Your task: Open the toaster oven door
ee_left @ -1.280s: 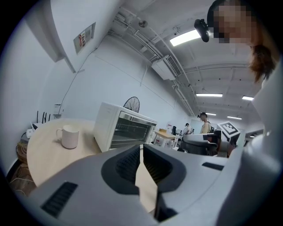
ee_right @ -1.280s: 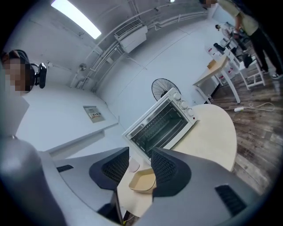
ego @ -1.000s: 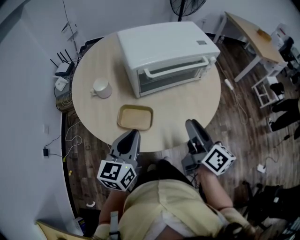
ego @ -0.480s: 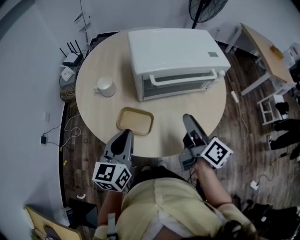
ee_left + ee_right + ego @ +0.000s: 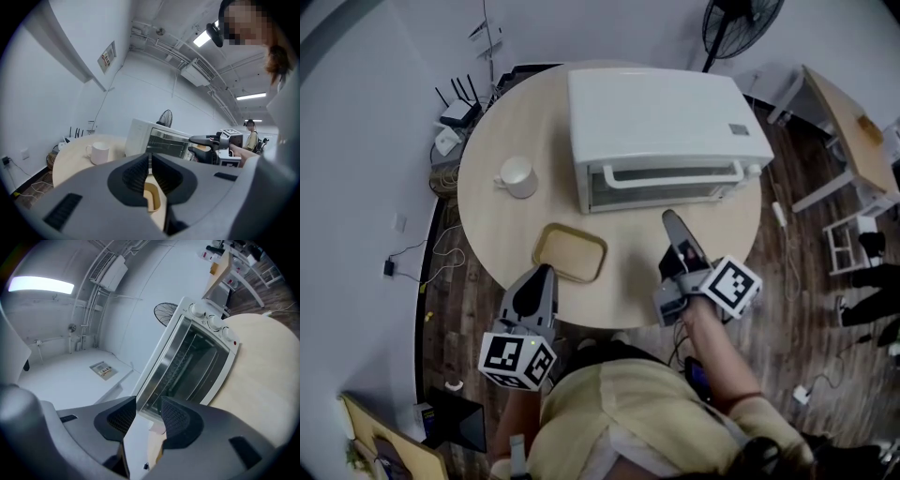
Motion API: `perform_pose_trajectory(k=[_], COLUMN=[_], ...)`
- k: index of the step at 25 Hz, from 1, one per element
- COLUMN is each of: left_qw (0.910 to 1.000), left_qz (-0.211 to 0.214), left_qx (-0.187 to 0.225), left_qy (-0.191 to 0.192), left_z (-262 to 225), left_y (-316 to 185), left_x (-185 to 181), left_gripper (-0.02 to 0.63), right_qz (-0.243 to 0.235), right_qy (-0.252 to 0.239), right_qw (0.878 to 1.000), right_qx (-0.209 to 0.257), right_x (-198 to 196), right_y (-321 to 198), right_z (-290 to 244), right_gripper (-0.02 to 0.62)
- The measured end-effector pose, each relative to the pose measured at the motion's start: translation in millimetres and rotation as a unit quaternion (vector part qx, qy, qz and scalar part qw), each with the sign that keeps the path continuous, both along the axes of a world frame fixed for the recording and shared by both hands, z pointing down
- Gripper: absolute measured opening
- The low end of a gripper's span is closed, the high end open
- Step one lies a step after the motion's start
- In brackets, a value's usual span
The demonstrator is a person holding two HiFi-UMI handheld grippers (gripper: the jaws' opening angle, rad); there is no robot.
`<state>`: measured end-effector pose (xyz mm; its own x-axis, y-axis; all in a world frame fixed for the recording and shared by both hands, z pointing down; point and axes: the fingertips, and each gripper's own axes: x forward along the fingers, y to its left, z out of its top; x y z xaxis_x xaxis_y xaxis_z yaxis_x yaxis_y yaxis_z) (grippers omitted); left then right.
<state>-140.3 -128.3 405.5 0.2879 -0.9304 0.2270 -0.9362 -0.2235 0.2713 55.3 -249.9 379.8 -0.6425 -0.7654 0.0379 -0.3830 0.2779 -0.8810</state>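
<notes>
Head view: toaster oven (image 5: pixel 661 112) sits on round table (image 5: pixel 637 277), door (image 5: pixel 661 190) shut, bar handle (image 5: pixel 675 175) along door's top edge. Right gripper (image 5: pixel 672 225) in front of oven, near door's right half, not touching. Left gripper (image 5: pixel 539 281) well back from oven, beyond tray (image 5: pixel 570 253). Mug (image 5: pixel 518 176) left of oven.

Left gripper view: jaws pressed almost together, nothing btwn them; oven ahead, well apart.

Right gripper view: jaws parted by a modest gap, empty; glass door (image 5: pixel 187 366) fills the gap, knobs (image 5: pixel 213 322) at oven's far end.

Step in hand, as judged: approach w/ right gripper, no contact yet. Next needs tips up to handle, jaws astride the bar, close, then pull out and down about the bottom hinge
</notes>
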Motion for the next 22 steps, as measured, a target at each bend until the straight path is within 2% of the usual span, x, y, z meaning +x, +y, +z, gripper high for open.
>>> perform_pose_trajectory(k=[14,22], left_qw=[0.9988,0.9991], left_qz=[-0.049,-0.041], left_qx=[-0.01,-0.01], left_qy=[0.004,-0.001], left_z=[4,4], left_y=[-8,-17], left_x=[-7,-2], left_gripper=[0.003,0.003], right_qz=[0.005,-0.001], right_qy=[-0.03,-0.058], right_qw=[0.999,0.997], right_qx=[-0.021,-0.043], right_x=[-15,-24], right_y=[-41,-54], right_z=[1,6], right_gripper=[0.149,0.155])
